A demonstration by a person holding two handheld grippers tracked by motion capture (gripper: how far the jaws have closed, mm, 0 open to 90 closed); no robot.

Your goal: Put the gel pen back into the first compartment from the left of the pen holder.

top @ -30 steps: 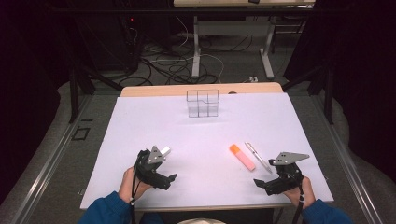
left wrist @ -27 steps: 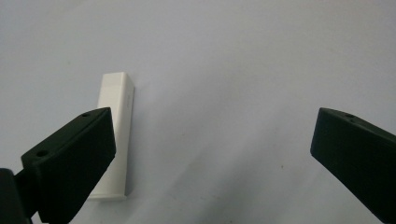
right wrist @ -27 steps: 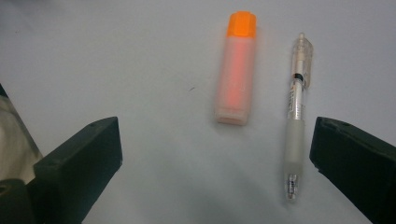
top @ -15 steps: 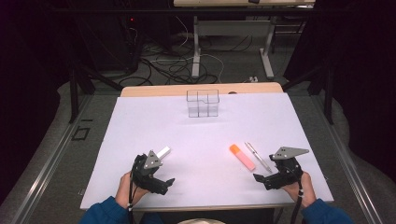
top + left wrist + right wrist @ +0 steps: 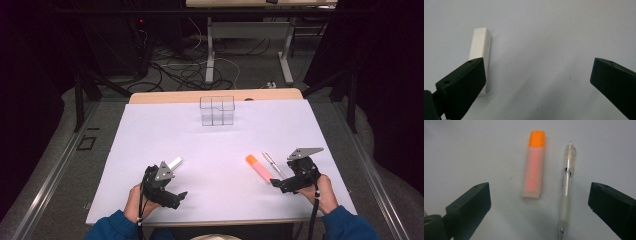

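The left gripper (image 5: 172, 195) is resting low over the near left part of the white table (image 5: 215, 145), and its jaws are standing wide apart with nothing between them. In the left gripper view, a white rectangular eraser (image 5: 480, 53) is lying flat on the table just beside the left jaw, partly hidden behind it; I cannot tell if it is touching the jaw. The right gripper (image 5: 281, 184) is sitting at the near right part of the table, and its jaws are also wide apart and holding nothing. In the right gripper view, an orange highlighter (image 5: 534, 165) with an orange cap is lying in front of the gap between the jaws, and a clear ballpoint pen (image 5: 566, 187) is lying just beside it, almost parallel, without touching it. Both are pointing away from the gripper. In the high view, a clear plastic organizer (image 5: 217, 110) with several compartments is standing upright near the far edge of the table, well apart from both grippers.
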